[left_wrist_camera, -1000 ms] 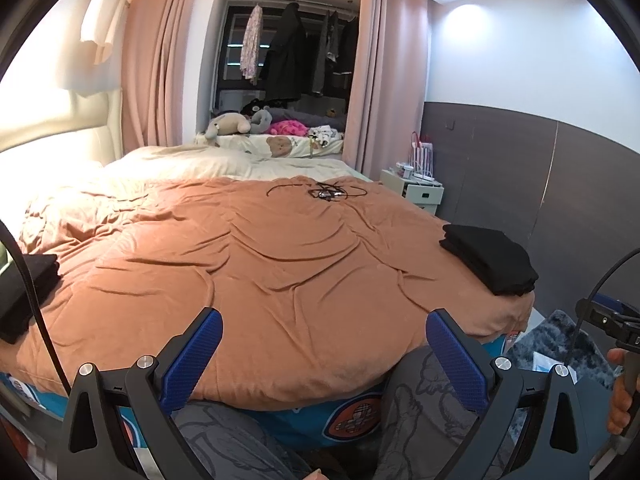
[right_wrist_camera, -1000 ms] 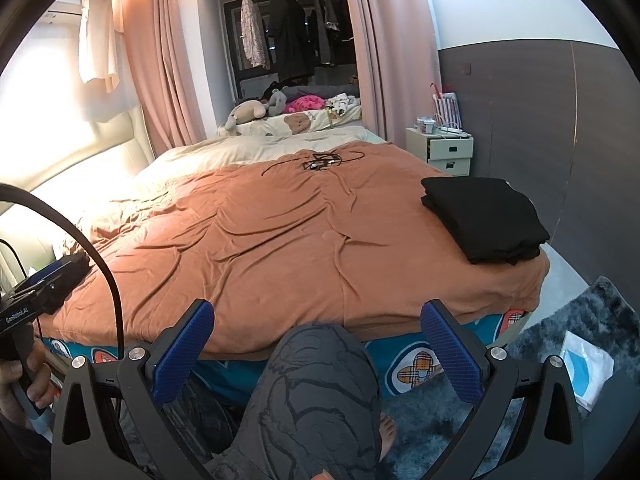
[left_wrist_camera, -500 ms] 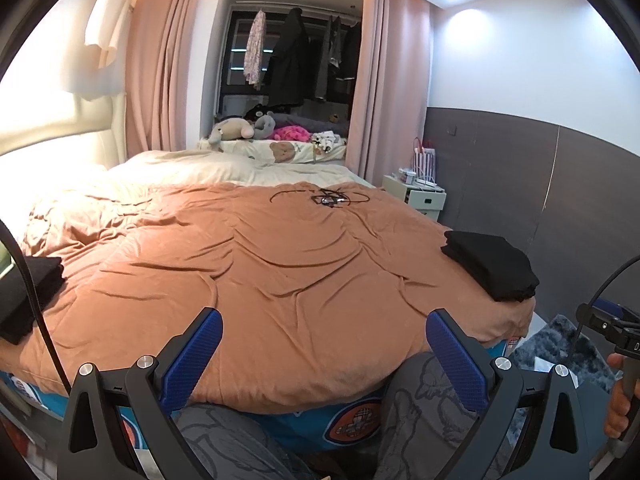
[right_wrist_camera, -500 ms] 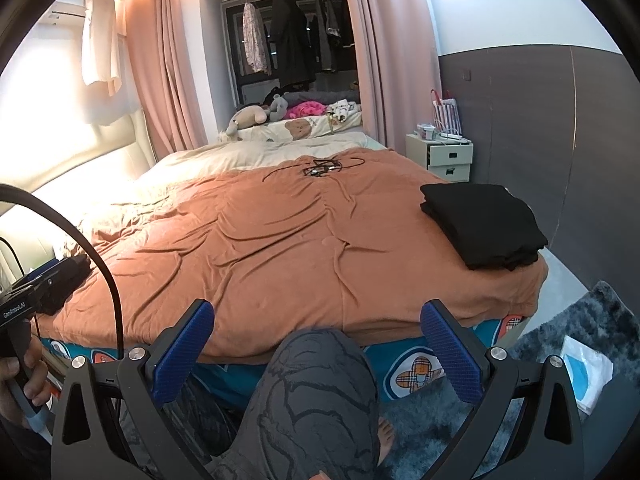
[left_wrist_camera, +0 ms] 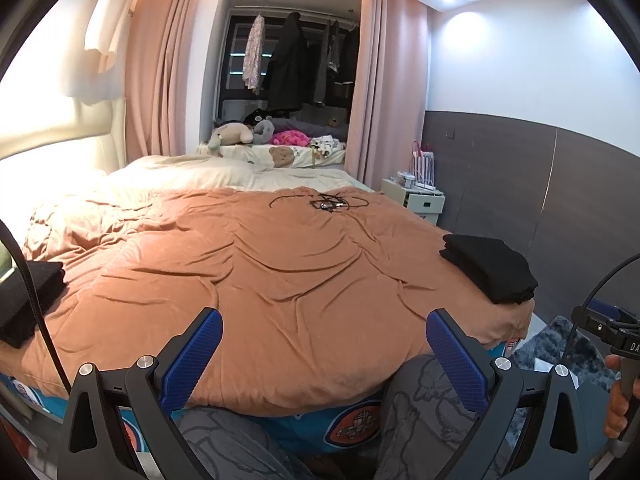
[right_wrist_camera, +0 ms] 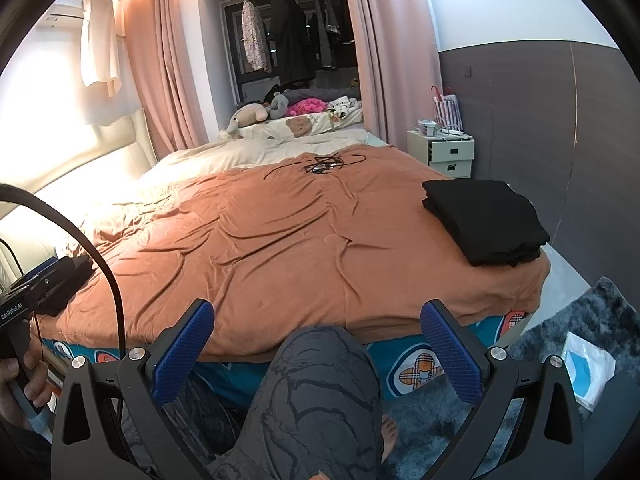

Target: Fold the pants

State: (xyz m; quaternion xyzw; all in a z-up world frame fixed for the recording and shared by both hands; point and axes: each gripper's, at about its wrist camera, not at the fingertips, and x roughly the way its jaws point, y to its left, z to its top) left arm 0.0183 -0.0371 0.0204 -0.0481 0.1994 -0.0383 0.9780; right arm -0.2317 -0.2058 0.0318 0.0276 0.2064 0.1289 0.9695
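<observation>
- Left gripper [left_wrist_camera: 324, 344]: jaws spread wide, blue pads apart, nothing between them; held above the person's knees at the near edge of the bed.
- Right gripper [right_wrist_camera: 316, 338]: jaws likewise released, grasping nothing, above one grey-patterned knee [right_wrist_camera: 320, 376].
- Folded black pants [right_wrist_camera: 486, 220]: stacked flat on the orange bedspread [right_wrist_camera: 260, 240], at the bed's right corner, well apart from both grippers.
- Second dark folded stack [left_wrist_camera: 32, 300]: lies at the bed's left edge.
- Tangled black cable [left_wrist_camera: 326, 202]: rests at the far side of the bedspread.
- White nightstand [right_wrist_camera: 448, 152]: stands beside the bed.
</observation>
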